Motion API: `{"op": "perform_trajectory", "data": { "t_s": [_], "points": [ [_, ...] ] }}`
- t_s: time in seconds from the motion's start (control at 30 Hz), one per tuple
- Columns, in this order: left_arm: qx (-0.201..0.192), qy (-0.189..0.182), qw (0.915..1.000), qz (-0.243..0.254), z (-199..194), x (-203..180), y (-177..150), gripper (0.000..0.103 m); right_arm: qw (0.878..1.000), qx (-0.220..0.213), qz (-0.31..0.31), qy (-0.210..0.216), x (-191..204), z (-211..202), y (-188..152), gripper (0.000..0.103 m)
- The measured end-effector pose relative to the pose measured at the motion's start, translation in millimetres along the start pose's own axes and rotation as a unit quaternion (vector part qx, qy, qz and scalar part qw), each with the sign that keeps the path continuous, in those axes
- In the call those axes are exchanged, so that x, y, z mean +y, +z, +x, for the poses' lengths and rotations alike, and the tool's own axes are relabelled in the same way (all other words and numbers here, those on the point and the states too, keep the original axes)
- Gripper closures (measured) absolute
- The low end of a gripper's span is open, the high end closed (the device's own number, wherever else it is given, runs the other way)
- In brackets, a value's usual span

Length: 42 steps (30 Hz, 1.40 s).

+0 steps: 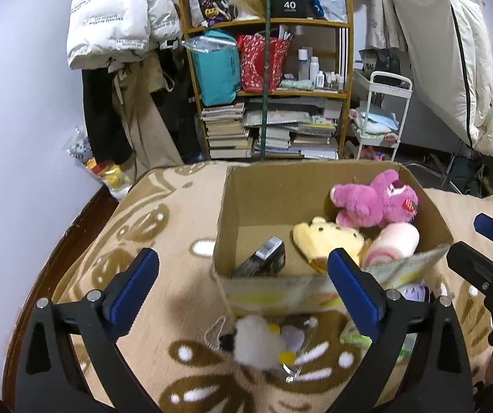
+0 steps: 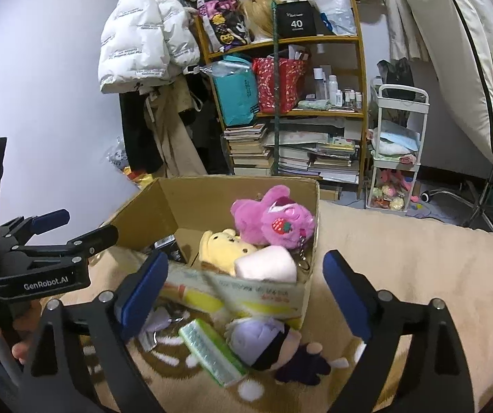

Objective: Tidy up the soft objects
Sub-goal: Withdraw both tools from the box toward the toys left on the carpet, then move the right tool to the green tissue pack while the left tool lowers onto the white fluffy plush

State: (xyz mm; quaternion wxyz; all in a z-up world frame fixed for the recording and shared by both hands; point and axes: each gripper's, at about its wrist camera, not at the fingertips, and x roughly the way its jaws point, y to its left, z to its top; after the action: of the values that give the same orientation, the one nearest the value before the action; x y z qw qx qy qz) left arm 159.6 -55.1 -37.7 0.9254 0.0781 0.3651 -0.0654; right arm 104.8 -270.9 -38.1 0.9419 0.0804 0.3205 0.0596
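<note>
An open cardboard box (image 1: 246, 199) (image 2: 143, 220) stands on a patterned beige blanket. Inside lie a pink plush bear (image 1: 377, 203) (image 2: 274, 220), a yellow plush (image 1: 329, 239) (image 2: 224, 247), a pink-white roll (image 1: 394, 242) (image 2: 267, 263) and a dark packet (image 1: 263, 258). In front of the box lie a white fluffy toy with a chain (image 1: 257, 342), a purple-clad doll (image 2: 274, 342) and a green pack (image 2: 212, 351). My left gripper (image 1: 243, 275) is open above the white toy. My right gripper (image 2: 246, 285) is open above the doll. Both are empty.
A wooden shelf (image 1: 267, 93) (image 2: 291, 110) with books, bags and bottles stands behind the bed. Coats (image 1: 119, 17) hang at left. A white cart (image 1: 380, 117) (image 2: 398, 151) stands at right. The other gripper shows at the right edge of the left wrist view (image 1: 484, 268).
</note>
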Motion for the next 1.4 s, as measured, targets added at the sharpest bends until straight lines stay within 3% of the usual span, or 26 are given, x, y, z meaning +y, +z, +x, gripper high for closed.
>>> {"op": "perform_trajectory", "data": {
  "t_s": [0.4,0.57,1.07,1.27,1.4],
  "points": [
    [0.049,-0.005,0.9984,-0.028,-23.0,19.0,-18.3,0.006,1.0,0.015,-0.009,0.001,23.3,-26.1,-20.9,0.003],
    [0.066,0.008,0.9972,-0.034,-28.7,28.4,-33.6,0.006,1.0,0.027,-0.011,0.002,31.8,-31.0,-30.4,0.003],
    [0.119,0.005,0.9927,-0.021,-14.1,31.1,-48.9,0.006,0.994,0.081,-0.068,-0.011,55.5,-9.8,-54.0,0.003],
    [0.139,0.0,0.99,-0.019,4.4,27.5,-50.8,0.006,0.993,0.105,-0.06,-0.012,51.8,10.8,-56.9,0.018],
    [0.148,0.004,0.9888,-0.016,17.9,24.9,-51.8,0.006,0.992,0.12,-0.043,-0.008,44.8,25.1,-56.8,0.037]
  ]
}}
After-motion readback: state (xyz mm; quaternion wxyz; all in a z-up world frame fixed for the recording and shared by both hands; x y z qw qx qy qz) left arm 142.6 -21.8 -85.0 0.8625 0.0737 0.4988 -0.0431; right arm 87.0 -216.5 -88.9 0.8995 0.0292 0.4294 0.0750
